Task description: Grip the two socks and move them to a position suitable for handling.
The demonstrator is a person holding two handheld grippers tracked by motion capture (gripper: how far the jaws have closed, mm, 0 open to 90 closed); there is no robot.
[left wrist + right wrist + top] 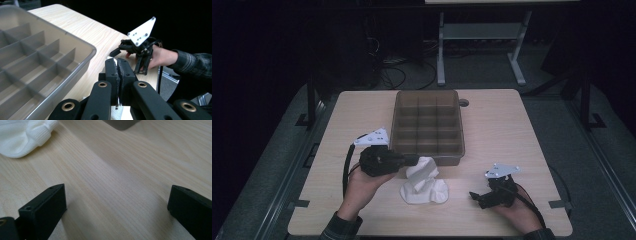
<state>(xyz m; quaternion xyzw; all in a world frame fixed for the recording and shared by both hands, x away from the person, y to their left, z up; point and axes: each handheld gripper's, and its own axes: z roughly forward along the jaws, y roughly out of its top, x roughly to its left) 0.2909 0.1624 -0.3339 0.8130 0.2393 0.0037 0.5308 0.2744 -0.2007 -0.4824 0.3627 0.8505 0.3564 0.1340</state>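
White knitted sock (423, 182) is lying at the table's (492, 130) six o'clock, its upper end rising into the left gripper (414, 160), whose jaws are clenching it; the right gripper (475, 196) is resting spread wide, holding nothing.

From my remote station: the room is dark, and the light falls mostly on the desk (512, 130), a pale wood-grain top with rounded corners and a small round hole (463, 102) near its far edge. Under and around it I see grey carpet-like floor (612, 165). Black frame posts (310, 95) stand at the desk's left and right sides. Beyond the far edge stands a second table with a light grey metal leg frame (482, 37). Loose black cables (394, 75) lie coiled on the floor beside it. The back wall is lost in shadow.
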